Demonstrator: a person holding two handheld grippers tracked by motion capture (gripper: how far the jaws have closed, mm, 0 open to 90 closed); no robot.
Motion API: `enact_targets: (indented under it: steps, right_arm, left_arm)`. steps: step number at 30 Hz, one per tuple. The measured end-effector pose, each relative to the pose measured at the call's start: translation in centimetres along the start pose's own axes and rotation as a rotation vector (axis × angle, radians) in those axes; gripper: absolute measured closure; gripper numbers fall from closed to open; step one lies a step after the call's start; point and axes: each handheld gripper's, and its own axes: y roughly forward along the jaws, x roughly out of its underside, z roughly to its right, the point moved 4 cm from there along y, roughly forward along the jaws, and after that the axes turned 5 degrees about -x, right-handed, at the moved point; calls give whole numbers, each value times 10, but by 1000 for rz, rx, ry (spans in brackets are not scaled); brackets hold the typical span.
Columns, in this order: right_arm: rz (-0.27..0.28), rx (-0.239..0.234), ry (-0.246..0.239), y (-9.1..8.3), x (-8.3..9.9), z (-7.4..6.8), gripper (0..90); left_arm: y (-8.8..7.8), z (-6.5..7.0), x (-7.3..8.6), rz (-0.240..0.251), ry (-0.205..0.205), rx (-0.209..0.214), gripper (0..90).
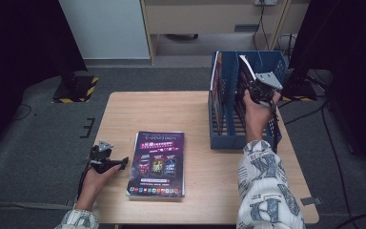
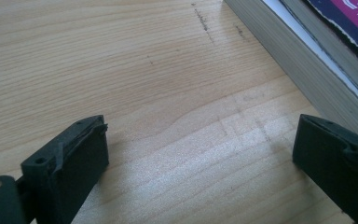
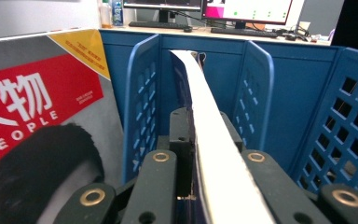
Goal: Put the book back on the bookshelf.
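The left tool (image 1: 116, 164) lies low in the person's left hand (image 1: 95, 177), jaws spread wide with nothing between them. The right tool (image 1: 252, 88) is raised on an outstretched forearm, jaws clamped tight.

Glossy paper magazine (image 3: 214, 140), blue plastic rack (image 1: 267, 64), pale wood table (image 1: 147, 109)

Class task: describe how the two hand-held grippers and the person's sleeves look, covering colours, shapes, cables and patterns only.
Both grippers are black with two blocky jaws. The left gripper and the right gripper each carry a grey three-cornered plate on top. Brass-coloured rivets dot the right one's linkage arms. A dark cable trails from the left gripper. The sleeves are white with a bold grey-blue pattern.
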Motion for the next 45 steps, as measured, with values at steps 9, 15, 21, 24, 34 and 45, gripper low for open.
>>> enact_targets:
  steps: [9,15,21,24,34,45]
  right_arm:
    - [-5,-59,-1,3,1,-12,784]
    - [0,-70,-10,2,-1,-16,678]
    - [3,-80,3,1,-3,-17,598]
    - [-5,-88,-3,1,-4,-19,563]
    - [-16,-105,15,1,-7,-22,481]
    - [-29,-137,29,-4,-7,-23,364]
  left_arm:
    - [0,0,0,-1,2,0,25]
    - [0,0,0,-1,2,0,24]
    - [0,0,0,-1,2,0,24]
    - [0,0,0,-1,2,0,24]
    - [0,0,0,-1,2,0,24]
    - [0,0,0,-1,2,-1,24]
